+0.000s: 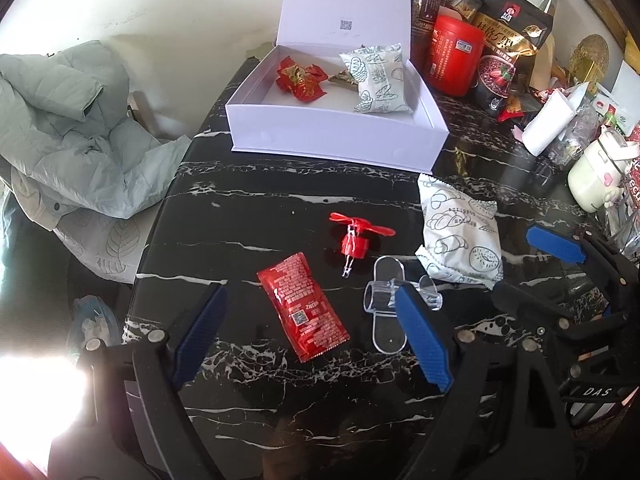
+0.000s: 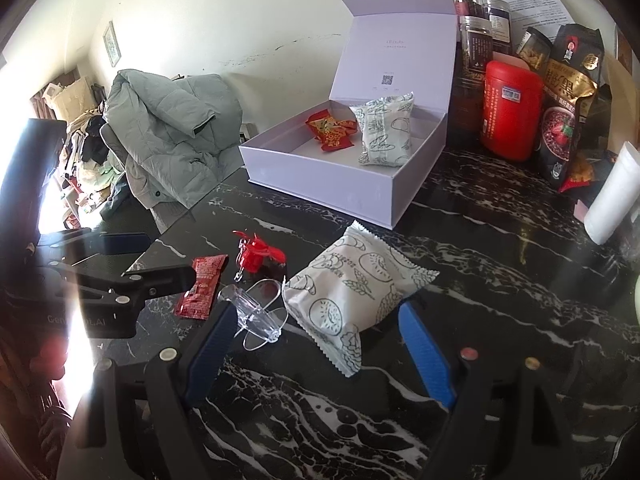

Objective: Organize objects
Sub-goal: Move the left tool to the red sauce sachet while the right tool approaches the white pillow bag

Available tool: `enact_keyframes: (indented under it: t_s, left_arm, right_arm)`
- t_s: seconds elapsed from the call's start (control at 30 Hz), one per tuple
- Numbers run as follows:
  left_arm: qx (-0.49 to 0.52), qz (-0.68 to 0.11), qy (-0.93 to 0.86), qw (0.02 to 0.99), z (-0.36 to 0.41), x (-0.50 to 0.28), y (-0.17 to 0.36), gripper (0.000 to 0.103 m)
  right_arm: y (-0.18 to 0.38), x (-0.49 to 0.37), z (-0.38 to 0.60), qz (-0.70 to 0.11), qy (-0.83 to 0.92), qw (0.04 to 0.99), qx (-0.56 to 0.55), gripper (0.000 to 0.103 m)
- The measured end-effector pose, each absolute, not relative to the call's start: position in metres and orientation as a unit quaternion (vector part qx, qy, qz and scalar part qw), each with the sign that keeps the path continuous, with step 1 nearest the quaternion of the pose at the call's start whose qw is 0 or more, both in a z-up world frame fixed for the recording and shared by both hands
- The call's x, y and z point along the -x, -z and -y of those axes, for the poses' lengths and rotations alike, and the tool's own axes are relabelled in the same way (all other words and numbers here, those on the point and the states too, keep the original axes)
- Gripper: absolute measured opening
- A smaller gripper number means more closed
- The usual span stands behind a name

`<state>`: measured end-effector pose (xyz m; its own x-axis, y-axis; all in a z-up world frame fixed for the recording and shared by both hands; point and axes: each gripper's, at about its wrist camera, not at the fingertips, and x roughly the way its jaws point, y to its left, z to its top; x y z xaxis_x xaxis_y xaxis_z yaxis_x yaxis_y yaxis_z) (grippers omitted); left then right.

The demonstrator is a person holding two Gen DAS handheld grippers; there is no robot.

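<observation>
Black marble table [image 1: 248, 200] (crowded): red packet [image 1: 303, 306] between the spread, empty left hand-held gripper [image 1: 308, 332] jaws.

left gripper [image 1: 308, 320]: tilted steeply down, jaws wide apart, nothing between pads | right gripper [image 2: 320, 344]: angled down, jaws wide apart, gripping nothing

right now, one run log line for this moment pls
left gripper open over red sachet | right gripper open at white snack pack | box open, partly filled
</observation>
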<state>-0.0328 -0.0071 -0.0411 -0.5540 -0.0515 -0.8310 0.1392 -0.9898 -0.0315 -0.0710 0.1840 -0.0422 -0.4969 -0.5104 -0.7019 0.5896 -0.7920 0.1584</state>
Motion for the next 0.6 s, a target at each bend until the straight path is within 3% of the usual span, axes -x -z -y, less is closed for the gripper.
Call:
enact_keyframes:
  t_s: [0.6]
  left_arm:
    - [-0.507, -0.077, 0.857, 0.058, 0.02, 0.04, 0.081, 0.085]
  right_arm:
    - [0.065, 0.087, -0.174, -0.012, 0.873, 0.26, -0.413, 0.087]
